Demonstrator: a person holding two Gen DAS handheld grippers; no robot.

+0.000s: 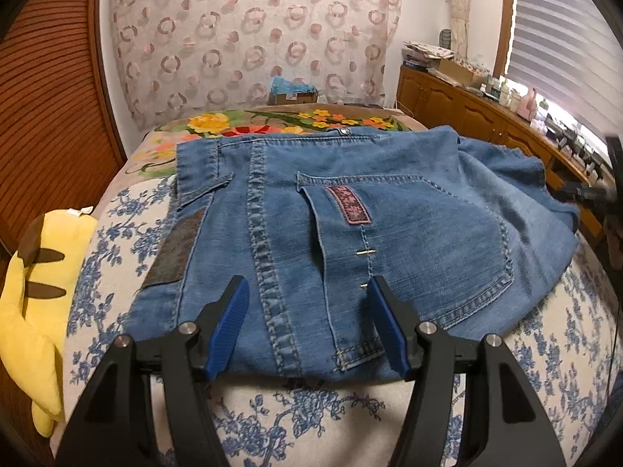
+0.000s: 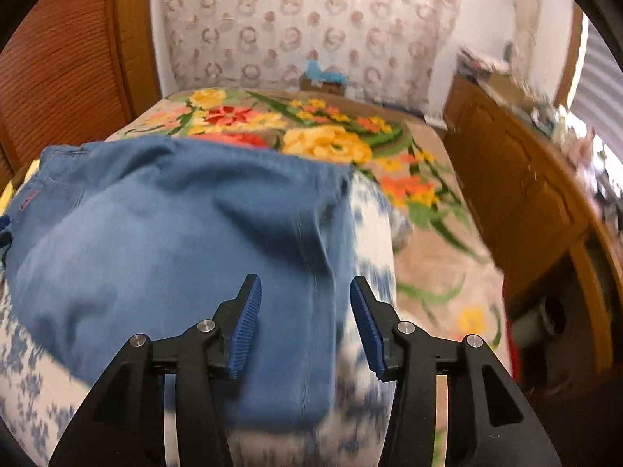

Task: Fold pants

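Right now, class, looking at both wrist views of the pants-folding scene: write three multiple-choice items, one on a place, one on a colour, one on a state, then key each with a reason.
1. Where does the yellow plush toy lie in the left wrist view?
A. left of the jeans
B. on top of the jeans
C. on the wooden cabinet

2. What colour is the patch on the jeans' back pocket?
A. green
B. pink
C. white

3. How stands the right gripper?
A. clamped on denim
B. open, gripping nothing
C. holding a toy

Key: 1 A, it sits at the bed's left edge; 2 B, the strip is pink; 3 B, its pads stand apart over the cloth.
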